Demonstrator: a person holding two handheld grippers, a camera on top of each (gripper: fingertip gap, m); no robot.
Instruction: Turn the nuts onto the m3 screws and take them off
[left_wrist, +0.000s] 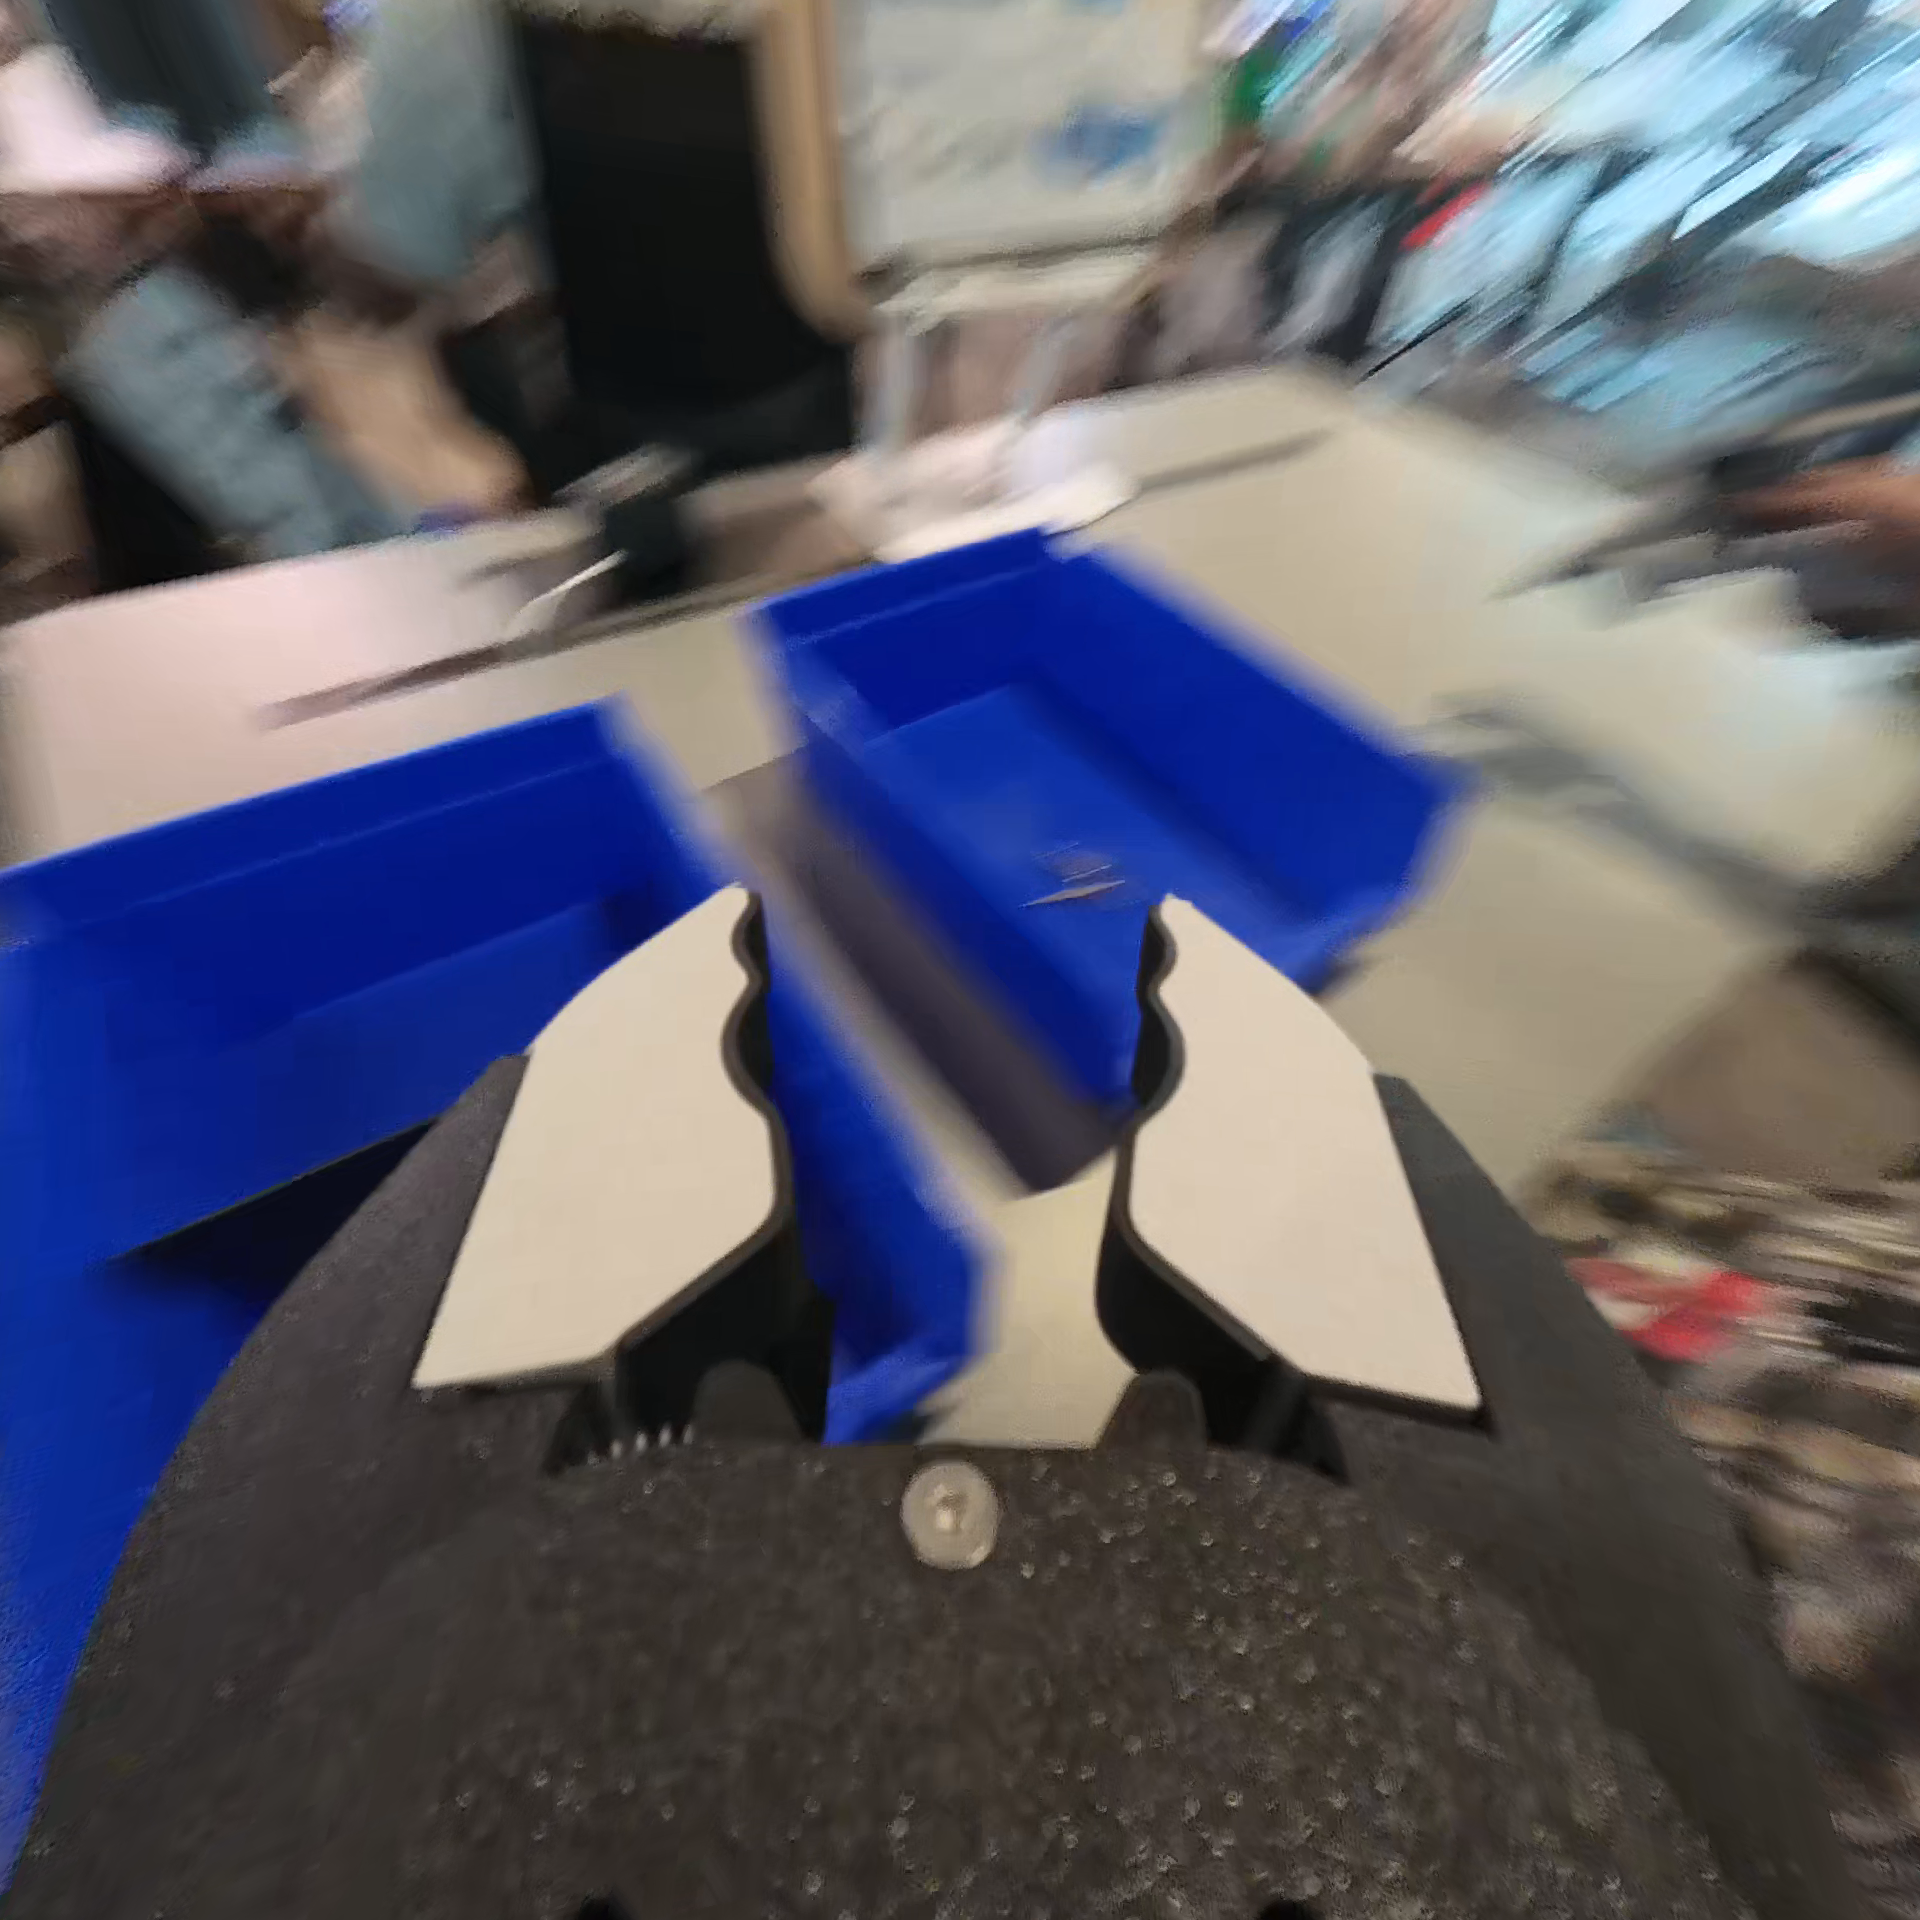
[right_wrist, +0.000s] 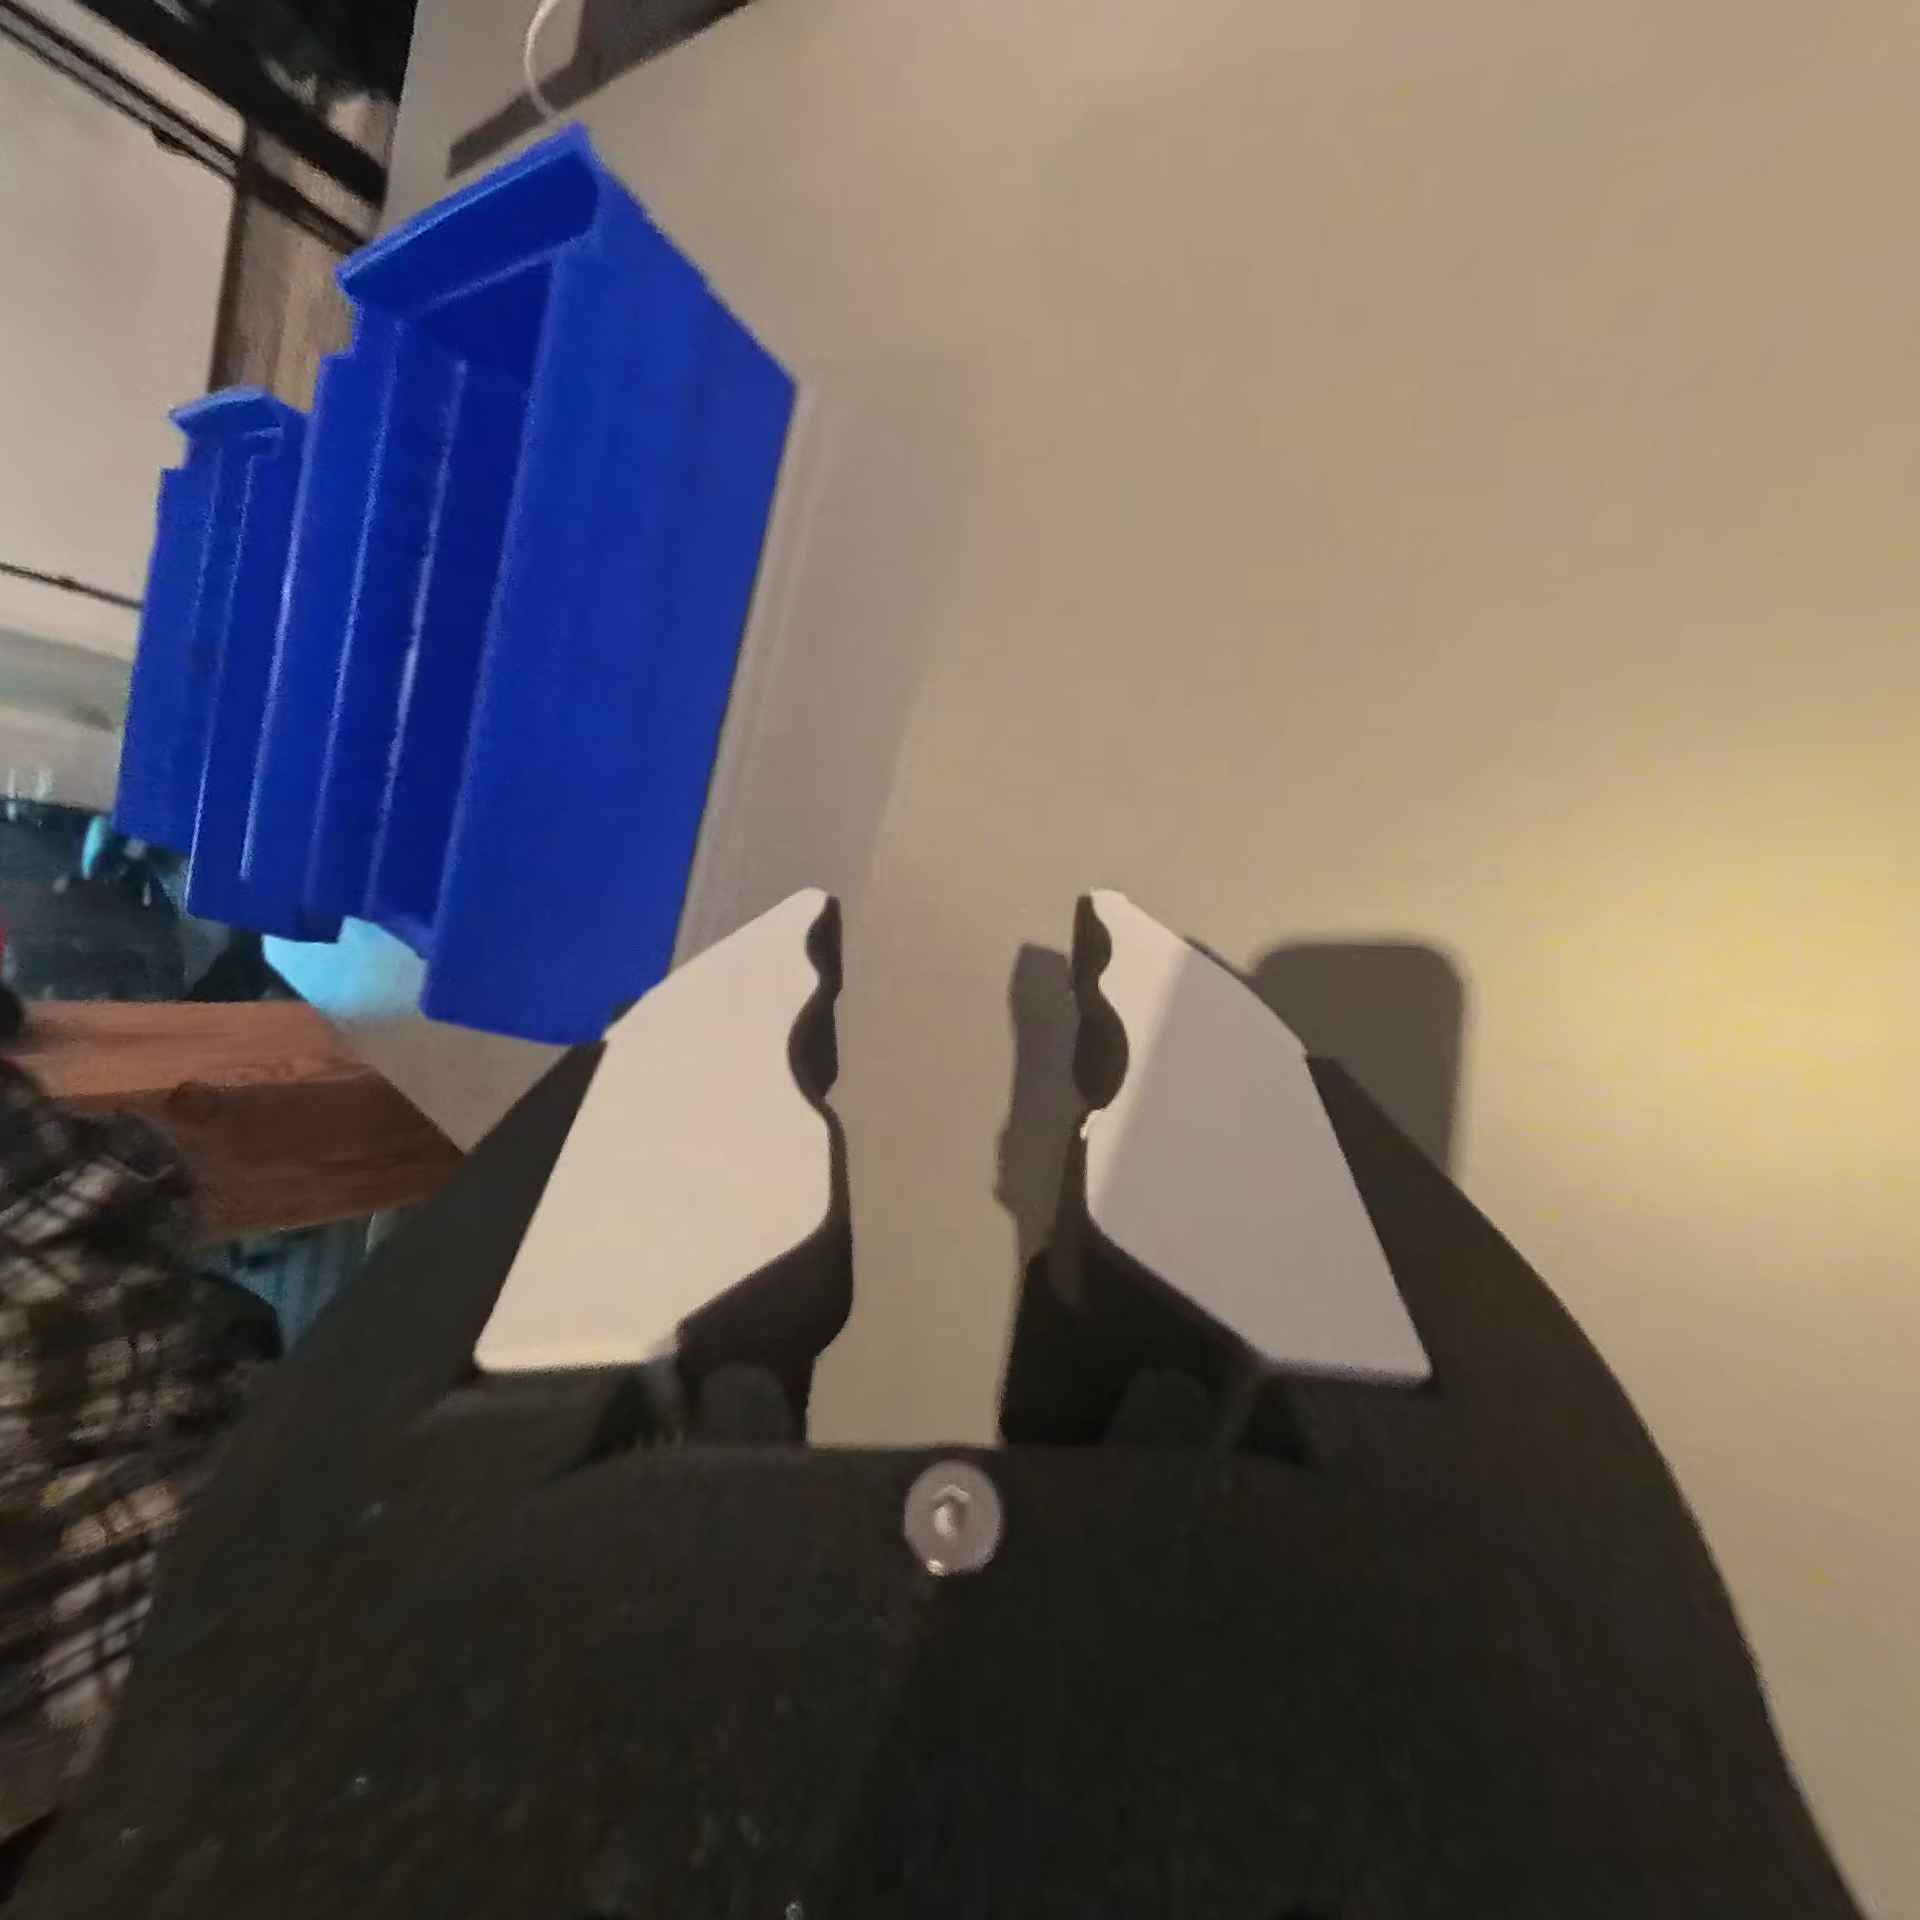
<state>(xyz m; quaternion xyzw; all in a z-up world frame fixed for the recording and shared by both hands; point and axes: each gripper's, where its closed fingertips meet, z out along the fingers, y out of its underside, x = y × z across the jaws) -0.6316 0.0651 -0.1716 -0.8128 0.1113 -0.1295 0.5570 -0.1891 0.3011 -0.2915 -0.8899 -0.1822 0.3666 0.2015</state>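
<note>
We see the left gripper (left_wrist: 951, 914) above two blue bins on a pale table (left_wrist: 1558, 831). Its jaws stand wide apart and hold nothing. The left bin (left_wrist: 312, 935) lies under the left finger; the right bin (left_wrist: 1091, 748) lies ahead, between and beyond the fingertips. A narrow strip of table separates the two bins. On the floor of the right bin we see a few small thin metal pieces (left_wrist: 1075, 878); motion blur prevents us from telling whether they are screws or nuts. The far background is blurred.

In the right wrist view, the right gripper (right_wrist: 956, 914) points at bare table (right_wrist: 1351, 520). Its jaws are apart, somewhat less widely, and empty. Both bins appear at far left: the near bin (right_wrist: 582, 623) just beyond the left fingertip, the far bin (right_wrist: 177, 623) behind it. We cannot see screws or nuts in this view. A plaid sleeve (right_wrist: 73, 1299) shows at the left edge.
</note>
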